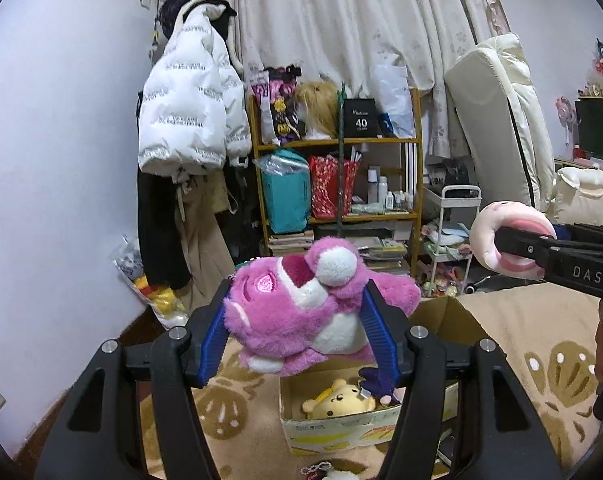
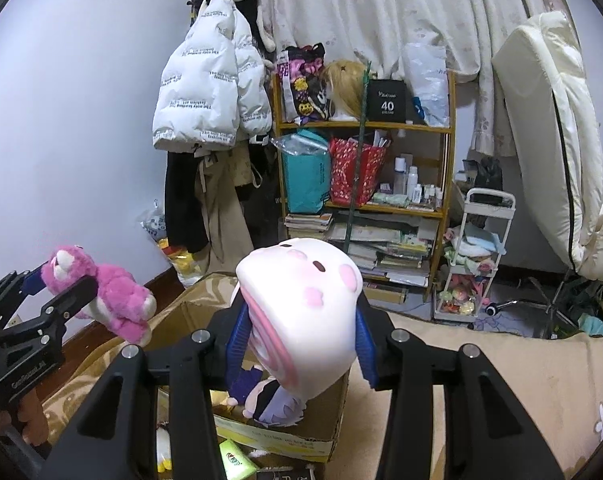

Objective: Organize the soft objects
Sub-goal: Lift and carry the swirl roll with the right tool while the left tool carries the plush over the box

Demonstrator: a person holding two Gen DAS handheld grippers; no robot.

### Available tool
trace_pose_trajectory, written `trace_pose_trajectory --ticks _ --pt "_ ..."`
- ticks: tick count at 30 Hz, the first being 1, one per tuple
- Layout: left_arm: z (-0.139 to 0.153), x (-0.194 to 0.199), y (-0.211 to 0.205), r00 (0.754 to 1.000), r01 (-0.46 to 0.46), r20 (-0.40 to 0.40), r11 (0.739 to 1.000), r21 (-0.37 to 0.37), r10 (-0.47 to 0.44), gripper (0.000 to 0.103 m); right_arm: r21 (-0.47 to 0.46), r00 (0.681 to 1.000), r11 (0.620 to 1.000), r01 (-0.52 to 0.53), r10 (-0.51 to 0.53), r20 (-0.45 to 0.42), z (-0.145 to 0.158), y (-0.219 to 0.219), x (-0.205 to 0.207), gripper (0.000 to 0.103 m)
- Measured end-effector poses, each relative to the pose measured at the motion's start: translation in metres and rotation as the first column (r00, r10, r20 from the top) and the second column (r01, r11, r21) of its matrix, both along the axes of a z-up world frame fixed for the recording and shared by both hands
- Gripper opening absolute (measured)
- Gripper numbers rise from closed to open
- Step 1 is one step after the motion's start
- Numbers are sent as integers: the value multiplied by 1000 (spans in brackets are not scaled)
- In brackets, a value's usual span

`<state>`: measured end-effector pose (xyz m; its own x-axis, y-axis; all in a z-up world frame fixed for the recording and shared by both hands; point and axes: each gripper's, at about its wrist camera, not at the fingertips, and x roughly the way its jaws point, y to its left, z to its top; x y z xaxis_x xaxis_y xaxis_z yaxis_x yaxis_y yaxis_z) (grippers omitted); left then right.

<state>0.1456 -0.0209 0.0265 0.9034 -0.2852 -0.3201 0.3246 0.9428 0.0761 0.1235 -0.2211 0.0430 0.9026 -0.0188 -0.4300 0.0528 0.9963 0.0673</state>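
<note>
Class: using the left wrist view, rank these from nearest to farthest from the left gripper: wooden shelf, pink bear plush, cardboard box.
1. pink bear plush, gripped in the left gripper.
2. cardboard box, on the floor just below.
3. wooden shelf, against the far curtain.

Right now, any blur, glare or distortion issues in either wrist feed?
Left wrist: sharp, even indoor light, no glare; fisheye bows the curtain, corners black. Right wrist: the same, sharp on the white plush, shelf legible, edges bent.
</note>
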Motion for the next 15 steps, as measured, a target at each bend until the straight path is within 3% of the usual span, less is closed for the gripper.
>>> trace_pose_trajectory --ticks 15 --pt "-46 32 -8 988 37 -151 999 24 -33 62 126 990 991 -45 61 -128 -56 -12 31 50"
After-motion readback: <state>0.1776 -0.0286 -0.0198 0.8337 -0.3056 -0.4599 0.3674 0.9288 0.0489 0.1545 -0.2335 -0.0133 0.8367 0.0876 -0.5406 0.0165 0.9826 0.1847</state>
